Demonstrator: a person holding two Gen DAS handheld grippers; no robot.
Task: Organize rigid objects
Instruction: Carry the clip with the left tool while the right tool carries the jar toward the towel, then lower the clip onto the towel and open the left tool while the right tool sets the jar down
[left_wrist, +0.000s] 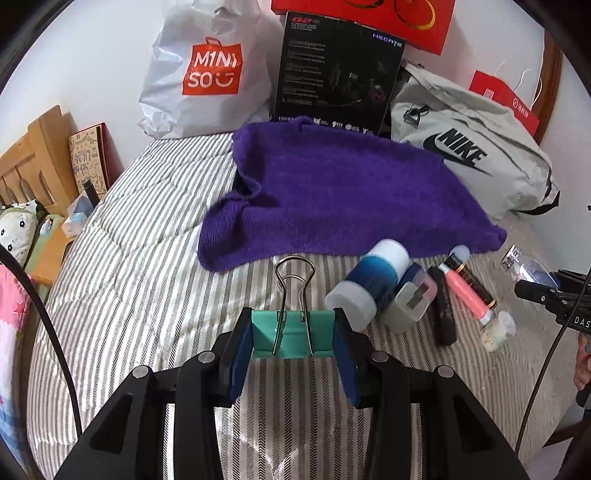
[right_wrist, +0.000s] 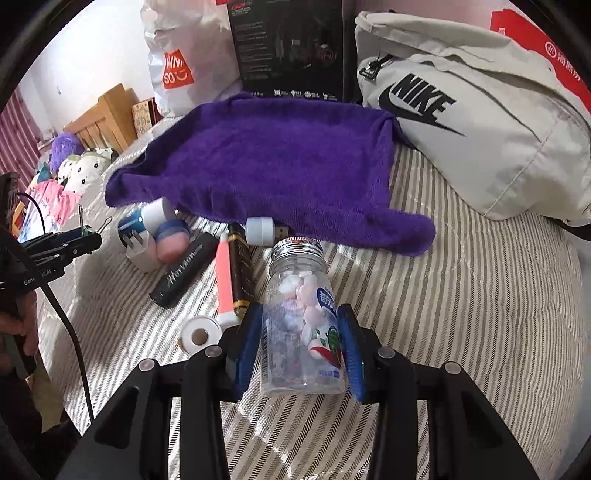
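**Both claws loaded; much of the row half-hidden**

Your left gripper (left_wrist: 293, 341) is clenched on a green binder clip (left_wrist: 293, 338), its blue pads pressing the clip's two ends, the wire handles standing up and away from you. Your right gripper (right_wrist: 301, 349) is grasping a clear candy bottle (right_wrist: 301, 325) by its lower body; the threaded mouth points away and carries no cap, and the label on its right side is too curved to read fully.

Both sit above the striped bedspread (left_wrist: 147, 258). Just beyond them lies a row of small things at the near edge of a purple towel (left_wrist: 332, 192): a blue and white bottle (left_wrist: 369, 282) on its side, a white plug adapter (left_wrist: 406, 304) touching it, a black tube (left_wrist: 443, 314), a pink tube (left_wrist: 467, 295) and, beside that, a black and gold stick (right_wrist: 240, 273). A small white jar (left_wrist: 500, 330) lies at the near end of the pink tube.

In the right wrist view a white-capped piece (right_wrist: 260, 229) pokes out from under the towel edge; you cannot tell what it is. The blue and white bottle is blurred in both views.

Far back, a white shopping bag (left_wrist: 207, 74), a black box (left_wrist: 336, 74) and a grey Nike bag (left_wrist: 472, 158) stand against the wall, the box's lower edge hidden by the towel. Your own hand shows only as a sliver at the frame edge.
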